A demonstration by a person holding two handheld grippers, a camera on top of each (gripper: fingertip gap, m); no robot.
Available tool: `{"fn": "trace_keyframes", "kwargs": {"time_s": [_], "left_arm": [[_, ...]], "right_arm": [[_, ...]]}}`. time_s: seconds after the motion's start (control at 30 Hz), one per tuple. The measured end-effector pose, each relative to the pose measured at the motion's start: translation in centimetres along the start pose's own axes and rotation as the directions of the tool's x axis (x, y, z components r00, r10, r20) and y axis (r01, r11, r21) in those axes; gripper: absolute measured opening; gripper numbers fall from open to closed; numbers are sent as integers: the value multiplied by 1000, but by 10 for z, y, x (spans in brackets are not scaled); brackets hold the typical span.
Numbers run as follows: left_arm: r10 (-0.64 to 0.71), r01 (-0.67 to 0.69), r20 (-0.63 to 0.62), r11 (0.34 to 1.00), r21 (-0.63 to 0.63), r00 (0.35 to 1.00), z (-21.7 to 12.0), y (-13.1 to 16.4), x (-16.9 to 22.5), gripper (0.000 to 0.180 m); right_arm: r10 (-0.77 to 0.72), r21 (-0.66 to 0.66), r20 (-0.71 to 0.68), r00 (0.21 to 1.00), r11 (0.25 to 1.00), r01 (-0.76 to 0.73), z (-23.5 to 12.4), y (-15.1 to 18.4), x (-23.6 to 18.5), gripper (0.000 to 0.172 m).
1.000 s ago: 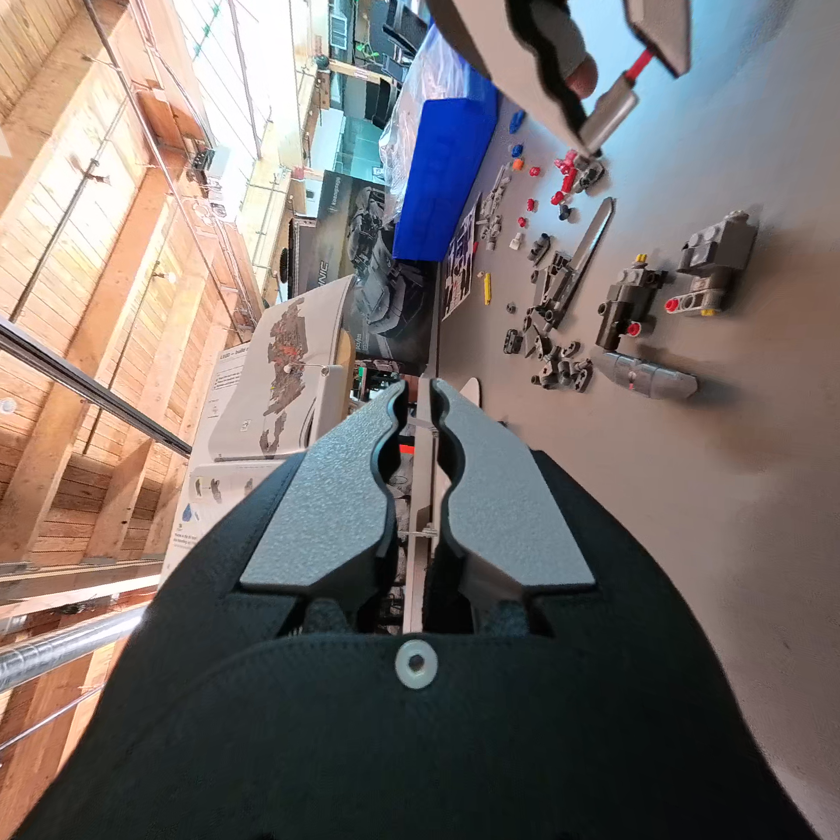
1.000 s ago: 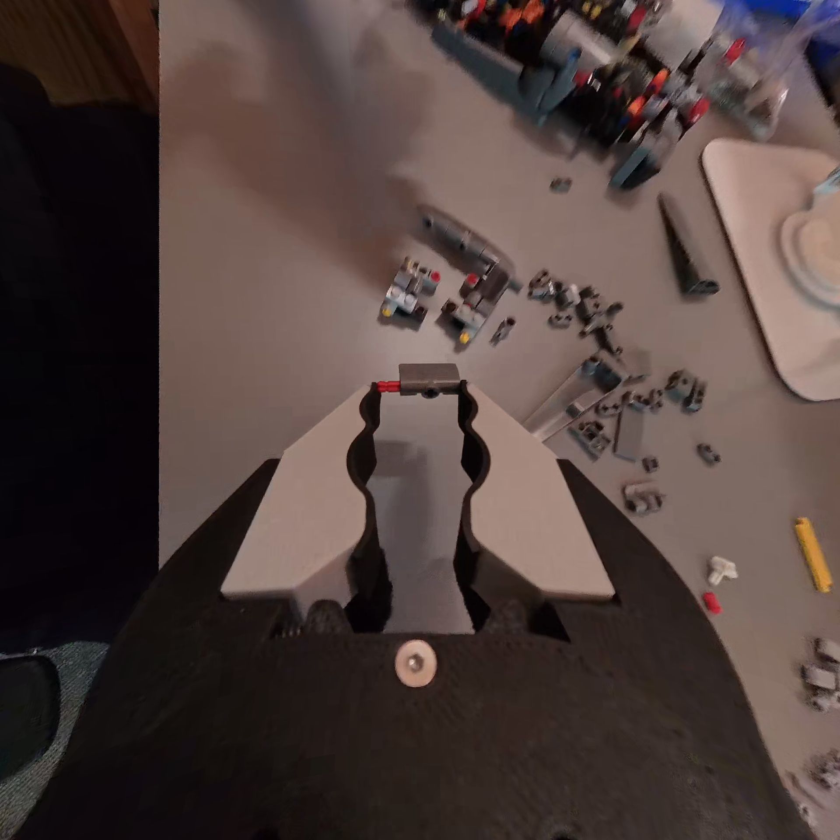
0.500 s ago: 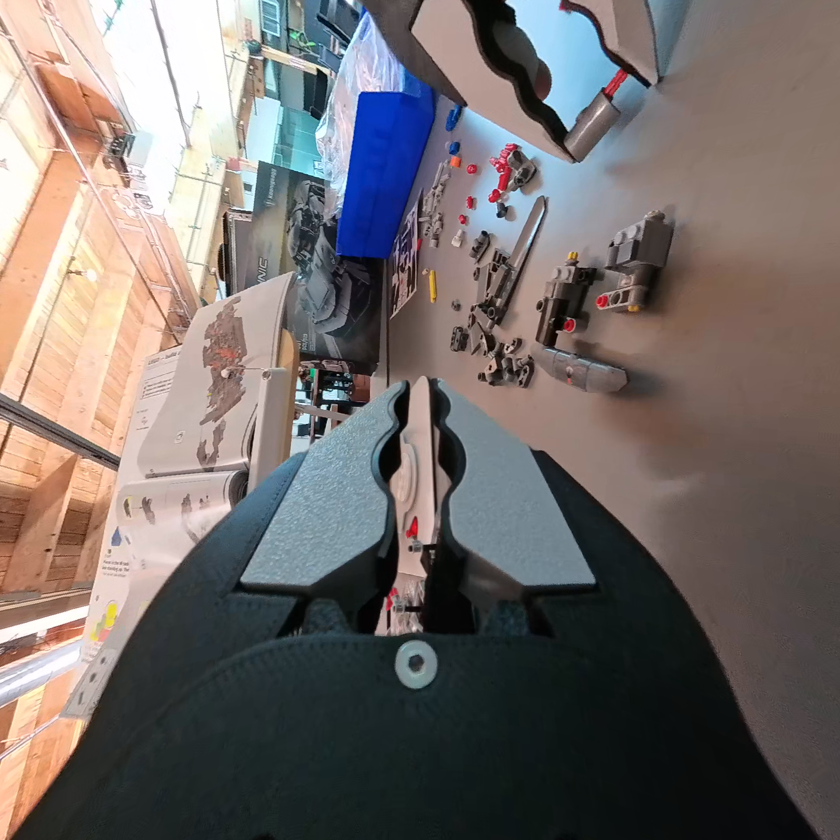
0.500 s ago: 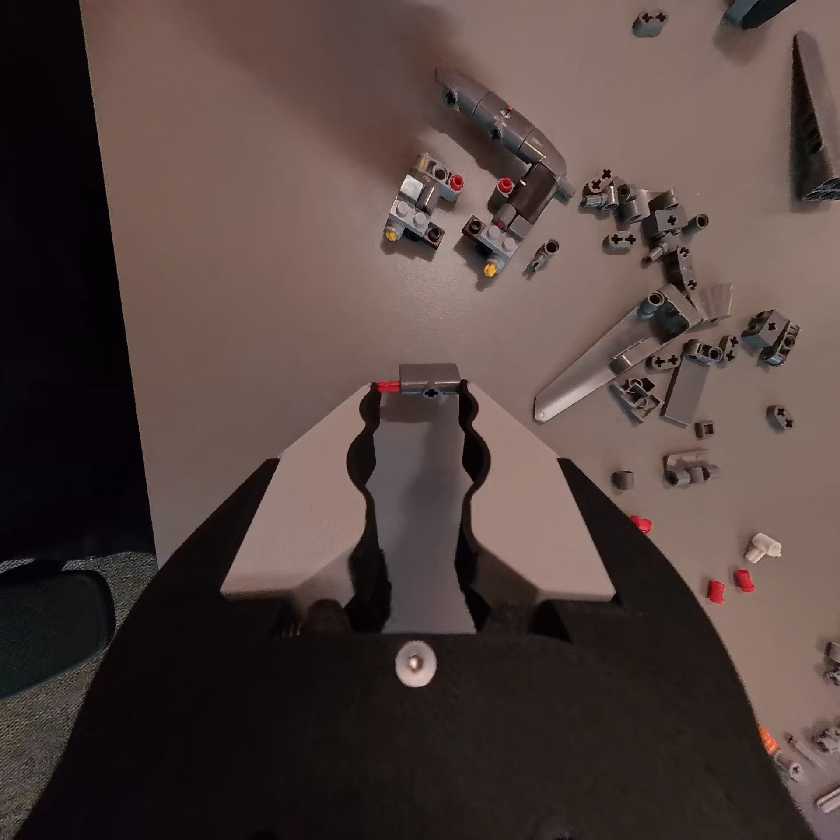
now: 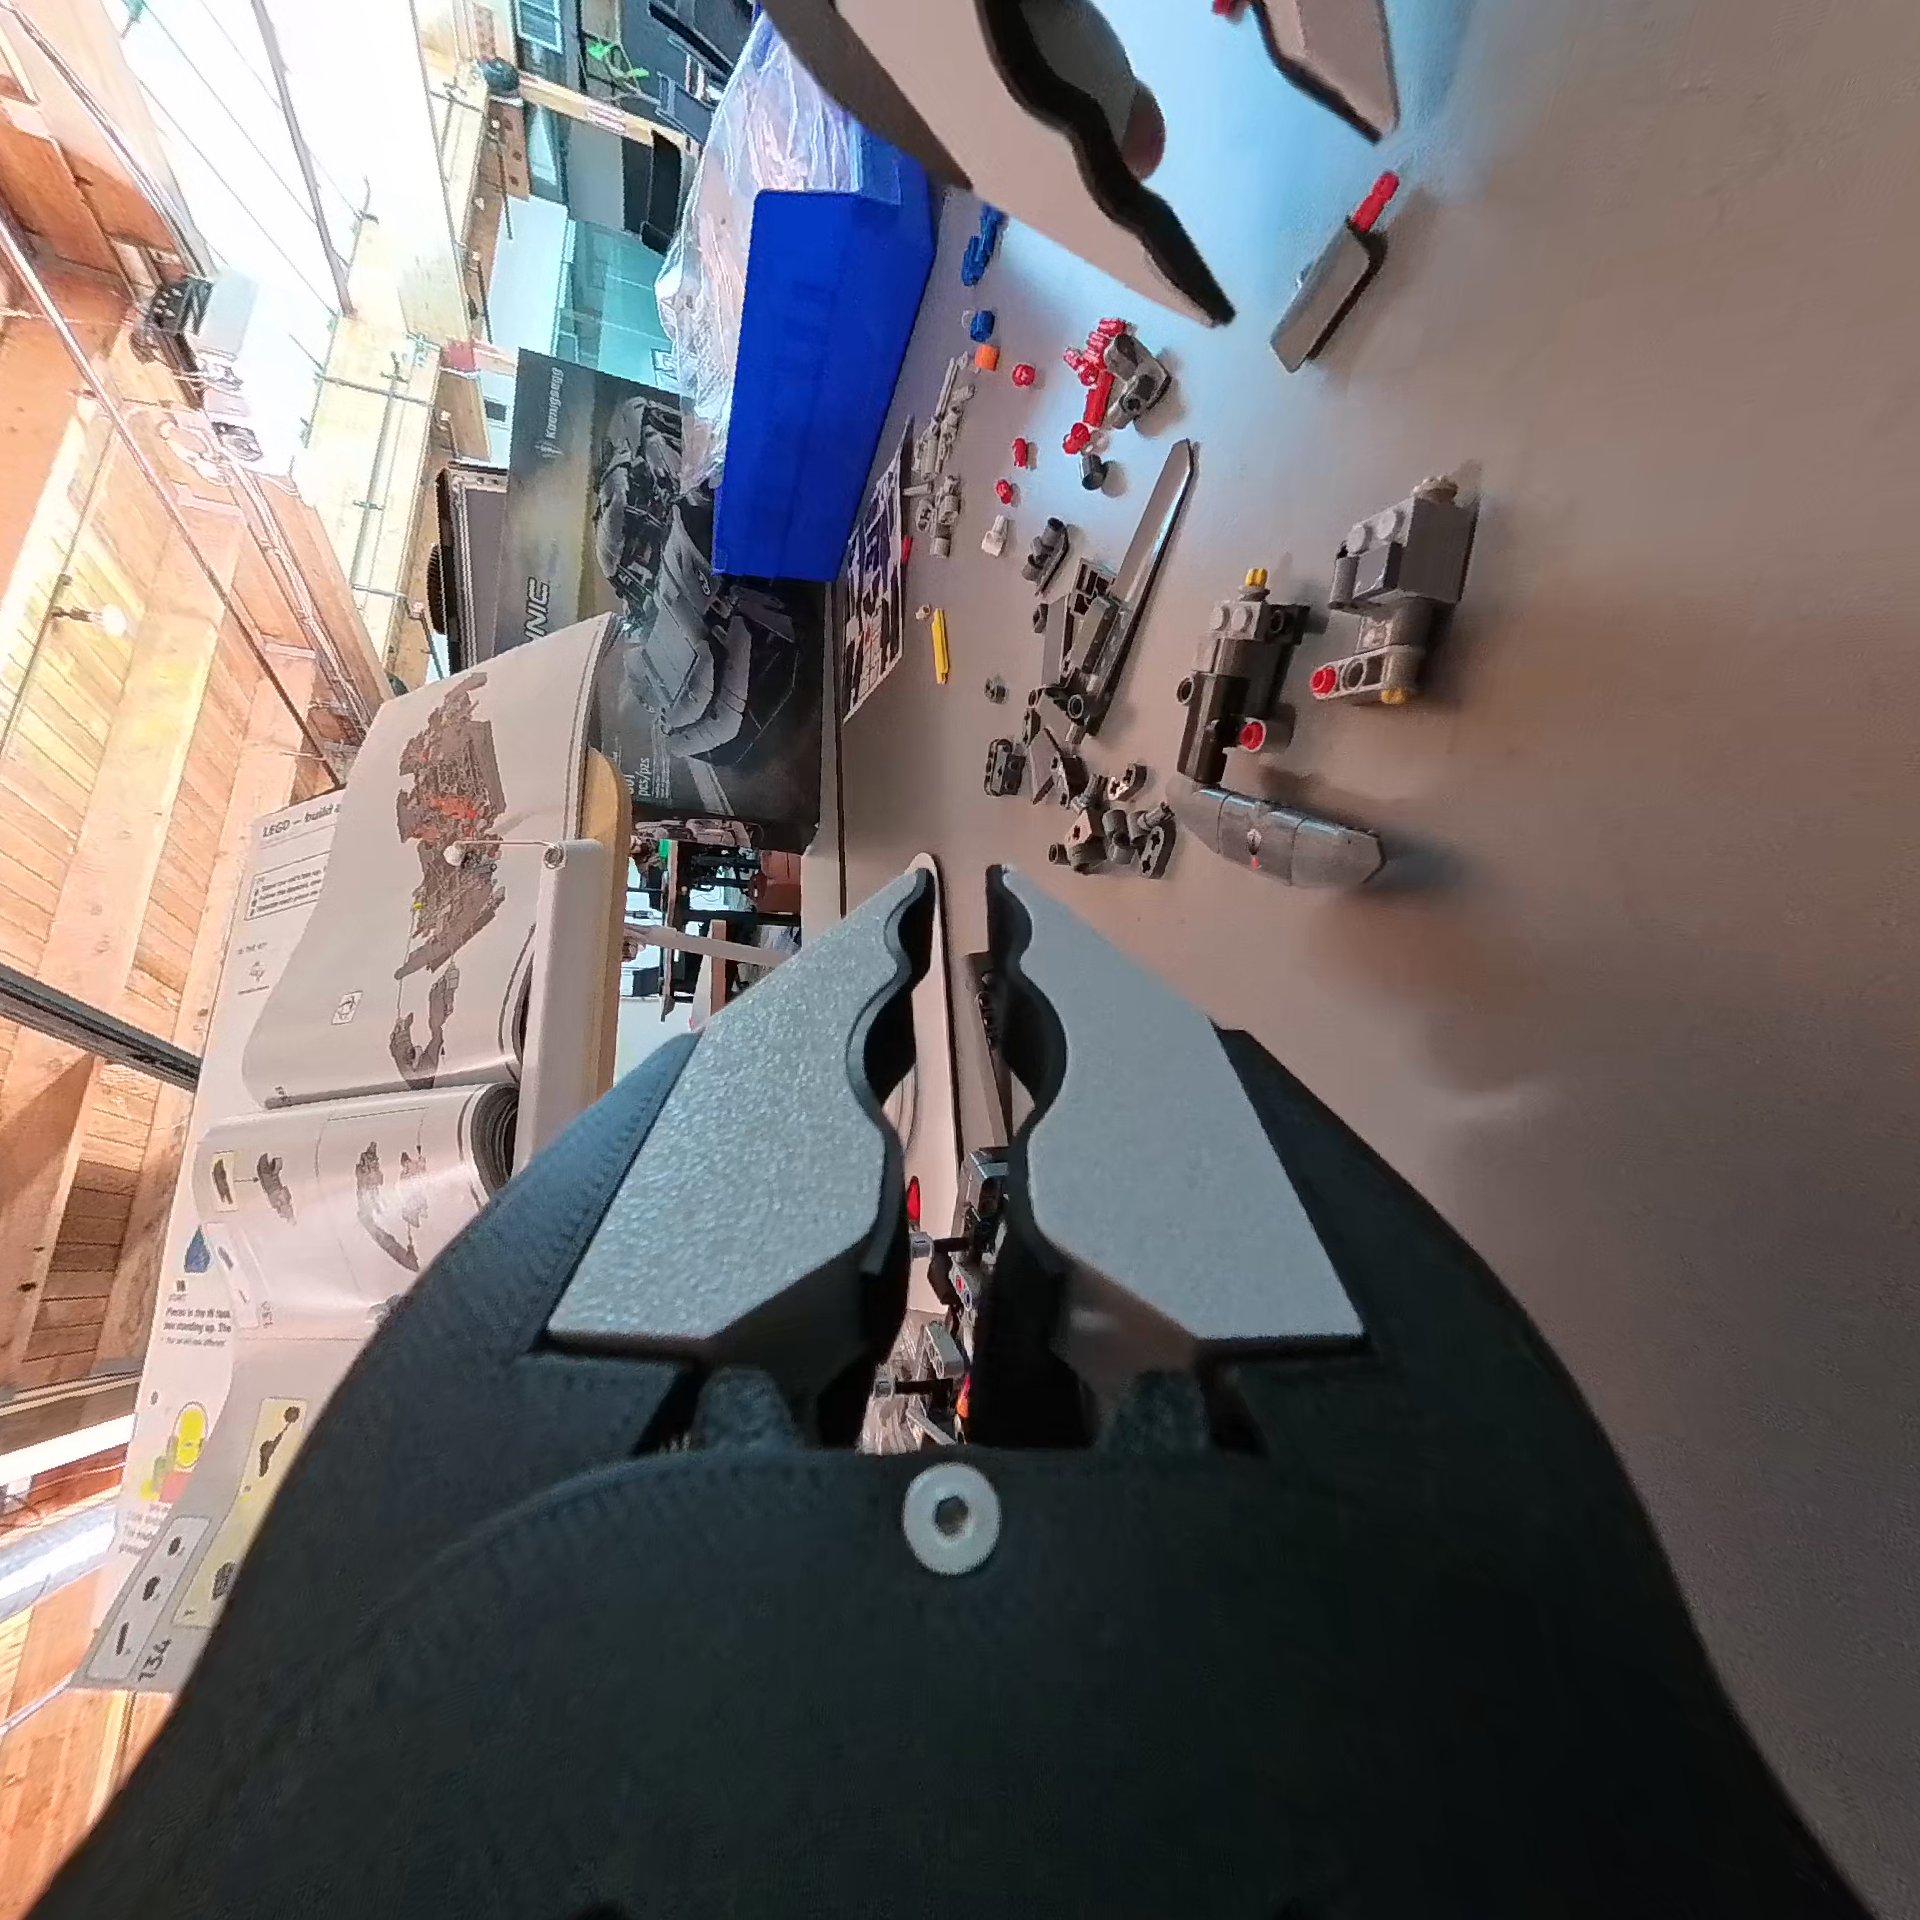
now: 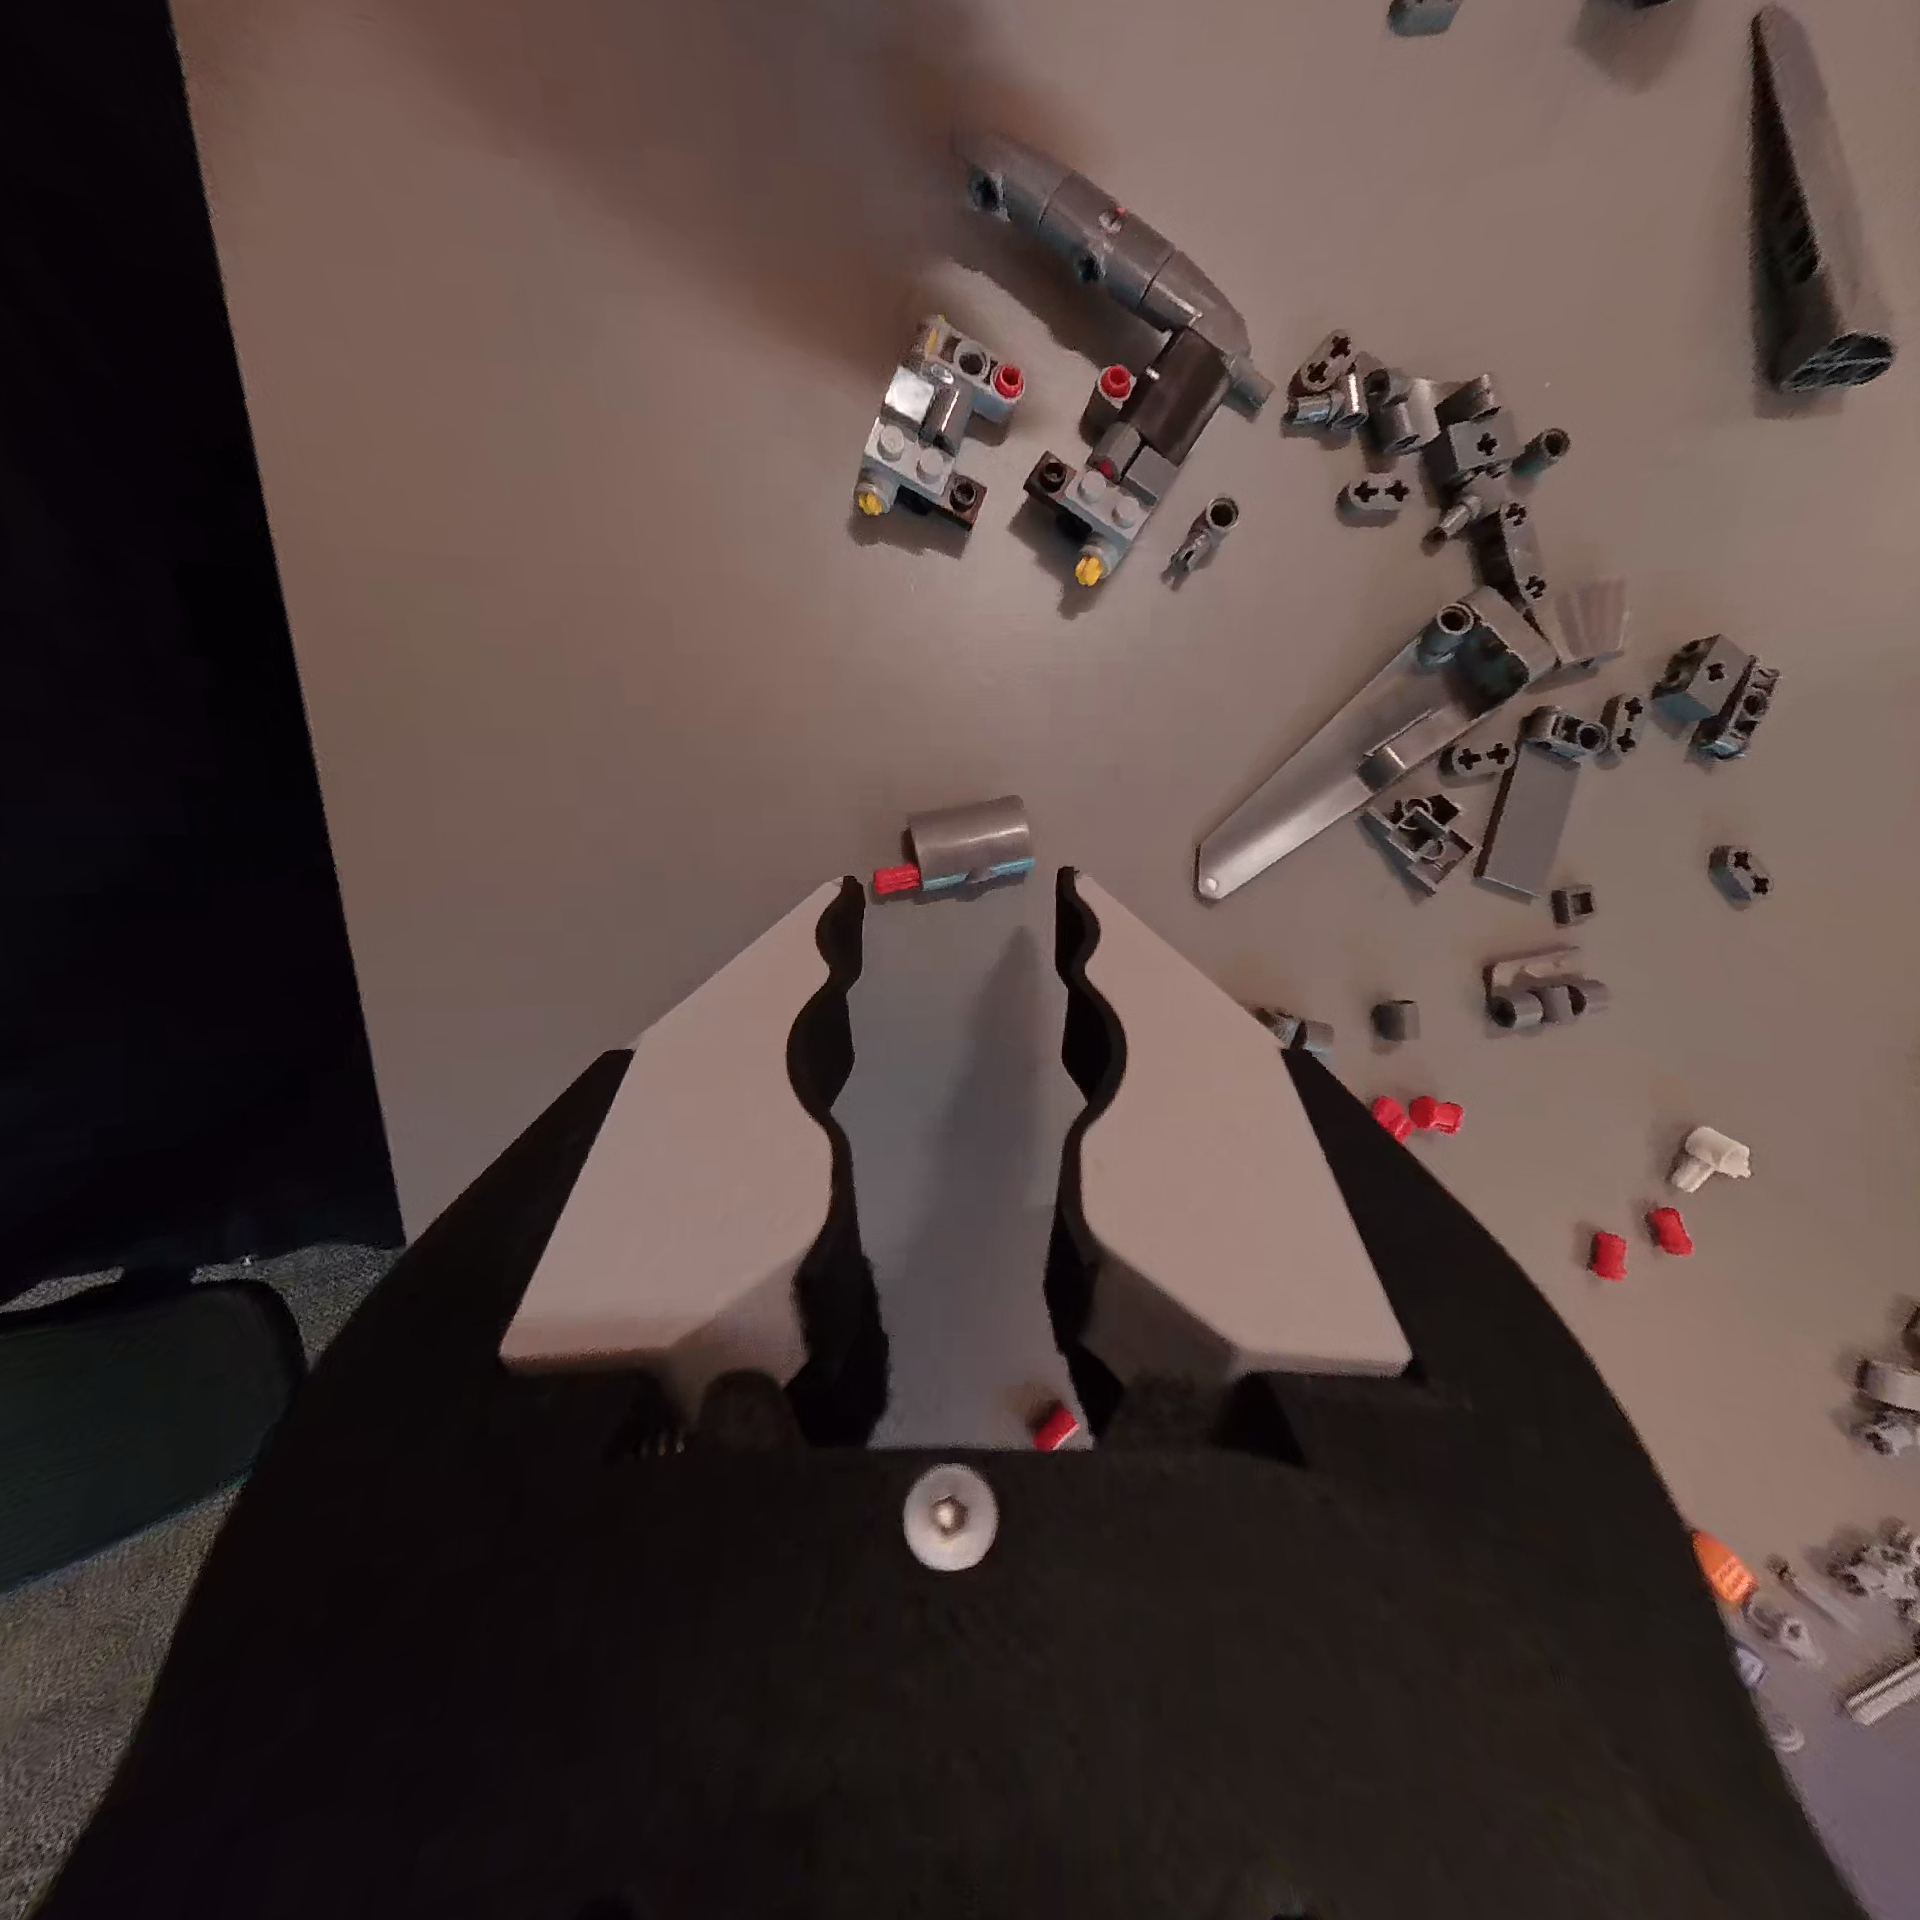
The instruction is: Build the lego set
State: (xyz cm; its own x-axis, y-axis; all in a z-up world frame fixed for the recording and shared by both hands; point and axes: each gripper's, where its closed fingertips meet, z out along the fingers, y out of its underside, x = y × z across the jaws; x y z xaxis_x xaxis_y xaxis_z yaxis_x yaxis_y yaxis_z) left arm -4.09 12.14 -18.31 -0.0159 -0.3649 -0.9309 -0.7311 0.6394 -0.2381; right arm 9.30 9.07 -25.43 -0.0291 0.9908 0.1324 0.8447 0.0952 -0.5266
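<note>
On grey table (image 6: 623, 520), right gripper (image 6: 956, 883) hangs w/ jaws apart, grey brick w/ red pin (image 6: 961, 847) loose just beyond tips; left gripper (image 5: 961, 883) nearly together, empty.

Grey table (image 6: 623, 520) — scattered grey bricks (image 6: 1455, 436), red pins (image 6: 1636, 1242), blue box (image 5: 821, 384).

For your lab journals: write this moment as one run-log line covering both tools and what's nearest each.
right tool: open, over grey piece with red pin lying on table | left tool: nearly closed, nothing gripped at tips
</note>
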Motion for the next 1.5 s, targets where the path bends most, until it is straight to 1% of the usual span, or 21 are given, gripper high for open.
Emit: {"fn": "trace_keyframes", "kwargs": {"time_s": [0.13, 0.3, 0.47, 0.8, 1.07, 1.5], "left_arm": [[-12, 12, -9, 1000, -1, 1000, 0, 1, 0, 7], [-7, 7, -9, 1000, -9, 1000, 1, 2, 1, 7], [-24, 24, -5, 999, -22, 1000, 3, 4, 1, 9], [-82, 82, 0, 996, -19, 997, 3, -1, -3, 16], [-115, 114, -22, 993, -30, 993, 4, 3, -1, 21], [-145, 142, -61, 989, -51, 988, 6, 10, 2, 21]], "right_arm": [[16, 48, -34, 999, 999, -14, -10, -1, 1, 35], [21, 80, -55, 998, 997, -17, -14, 0, 0, 37], [-1, 130, -91, 996, 991, 13, -17, -6, 2, 33], [12, 250, -134, 991, 968, 22, -27, -17, 1, 27], [22, 259, -154, 988, 966, 19, -28, -17, 2, 26], [21, 269, -154, 988, 963, 22, -32, -19, -2, 25]]}}
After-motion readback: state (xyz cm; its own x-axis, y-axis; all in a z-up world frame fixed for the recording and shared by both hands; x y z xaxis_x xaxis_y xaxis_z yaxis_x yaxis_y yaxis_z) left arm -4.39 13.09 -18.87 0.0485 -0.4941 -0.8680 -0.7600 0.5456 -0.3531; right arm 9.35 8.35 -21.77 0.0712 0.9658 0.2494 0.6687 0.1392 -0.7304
